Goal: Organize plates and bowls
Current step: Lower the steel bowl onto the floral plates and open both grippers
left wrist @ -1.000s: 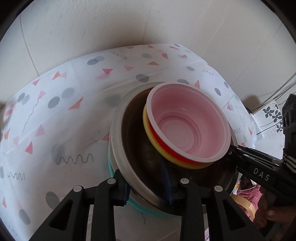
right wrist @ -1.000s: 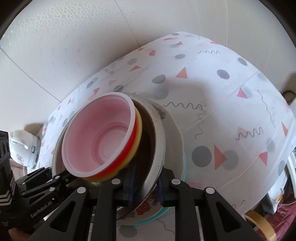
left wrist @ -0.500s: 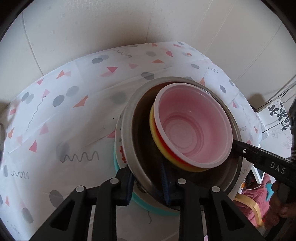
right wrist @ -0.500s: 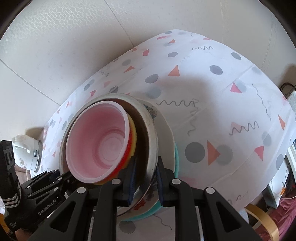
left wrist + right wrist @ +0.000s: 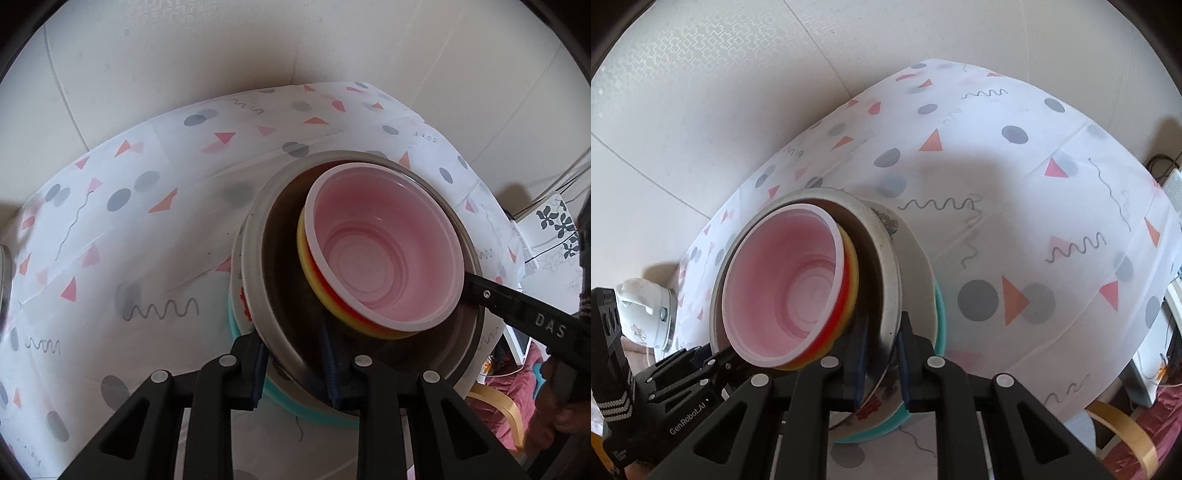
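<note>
On the cloth: one stack.
Bowls: steel bowl holds three nested bowls.
Left gripper: angled down, steel rim pinched.
Right gripper: angled down, same rim pinched.

Right tool reads "DAS"; left tool "GenRobot.AI".

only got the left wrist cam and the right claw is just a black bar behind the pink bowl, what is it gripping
Observer: The right claw is shut on the steel bowl, with one pad inside the rim and one outside.
Operator: ok anything near my left claw i cant see
Observer: A white kettle-like object stands by the edge of the cloth, just beyond the left claw.
</note>
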Available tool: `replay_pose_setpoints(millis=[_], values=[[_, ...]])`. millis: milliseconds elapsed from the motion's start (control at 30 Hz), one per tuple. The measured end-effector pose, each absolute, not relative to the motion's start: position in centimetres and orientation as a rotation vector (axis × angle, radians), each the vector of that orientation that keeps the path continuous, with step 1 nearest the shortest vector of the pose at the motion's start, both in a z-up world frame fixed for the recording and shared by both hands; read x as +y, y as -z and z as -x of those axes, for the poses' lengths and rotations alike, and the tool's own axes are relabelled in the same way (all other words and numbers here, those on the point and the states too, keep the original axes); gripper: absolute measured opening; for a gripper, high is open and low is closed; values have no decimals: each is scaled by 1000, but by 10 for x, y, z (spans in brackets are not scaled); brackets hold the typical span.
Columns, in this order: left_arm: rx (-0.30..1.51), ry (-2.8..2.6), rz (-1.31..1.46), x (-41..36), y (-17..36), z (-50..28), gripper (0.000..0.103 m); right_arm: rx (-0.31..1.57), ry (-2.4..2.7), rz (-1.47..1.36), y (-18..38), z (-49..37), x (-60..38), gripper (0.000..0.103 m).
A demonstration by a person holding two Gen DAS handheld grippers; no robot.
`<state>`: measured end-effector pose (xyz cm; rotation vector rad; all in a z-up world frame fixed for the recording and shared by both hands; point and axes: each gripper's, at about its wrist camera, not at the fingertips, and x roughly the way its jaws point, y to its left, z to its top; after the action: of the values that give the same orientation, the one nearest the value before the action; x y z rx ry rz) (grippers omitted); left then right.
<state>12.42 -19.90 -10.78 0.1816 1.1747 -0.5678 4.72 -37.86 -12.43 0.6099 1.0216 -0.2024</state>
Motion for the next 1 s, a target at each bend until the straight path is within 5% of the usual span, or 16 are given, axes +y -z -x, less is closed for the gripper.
replay_pose_setpoints(millis=[1000], values=[[1088, 610, -230, -186, 92, -114, 31, 977, 263, -581, 124, -32, -364, 18]])
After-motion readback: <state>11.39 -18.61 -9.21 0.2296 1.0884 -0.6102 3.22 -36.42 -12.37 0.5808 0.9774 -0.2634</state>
